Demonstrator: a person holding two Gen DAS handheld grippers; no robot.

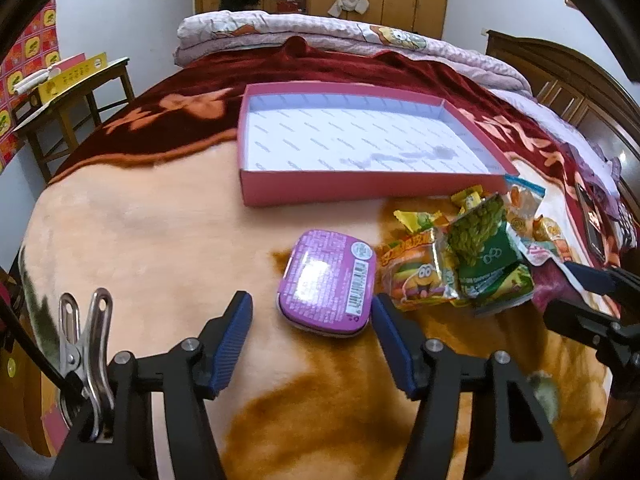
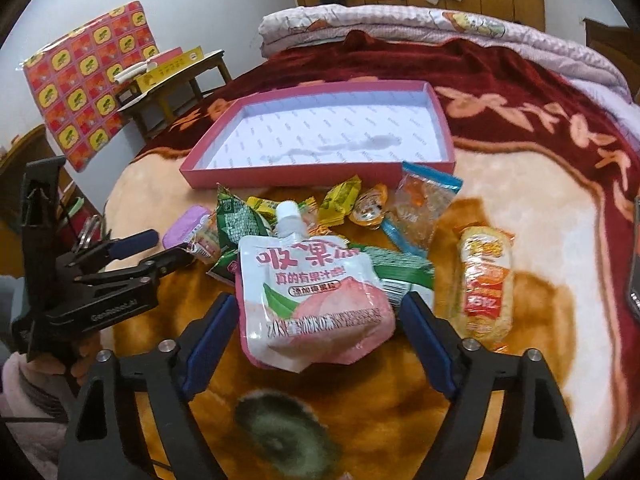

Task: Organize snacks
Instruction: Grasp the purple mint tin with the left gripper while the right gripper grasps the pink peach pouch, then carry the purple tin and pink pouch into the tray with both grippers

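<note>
A purple tin (image 1: 328, 280) lies label-up on the blanket between the fingers of my left gripper (image 1: 310, 308). The right pad is at its edge and a gap shows at the left pad, so this gripper is open. A pink-and-white peach jelly pouch (image 2: 316, 300) lies between the fingers of my right gripper (image 2: 318, 304), pads close beside it, not visibly pressing. The pink tray (image 1: 360, 188) (image 2: 288, 178) sits beyond with nothing in it. Loose snacks lie between: a green packet (image 1: 480, 240), a gummy packet (image 1: 416, 280), a rice-cracker pack (image 2: 486, 280), a jelly cup (image 2: 370, 206).
Everything rests on a soft orange and dark red blanket on a bed. A folded quilt (image 1: 320, 36) lies behind the tray. A phone (image 1: 592, 216) lies at the right edge. A wooden stool (image 2: 176, 80) with a yellow box stands to the left of the bed.
</note>
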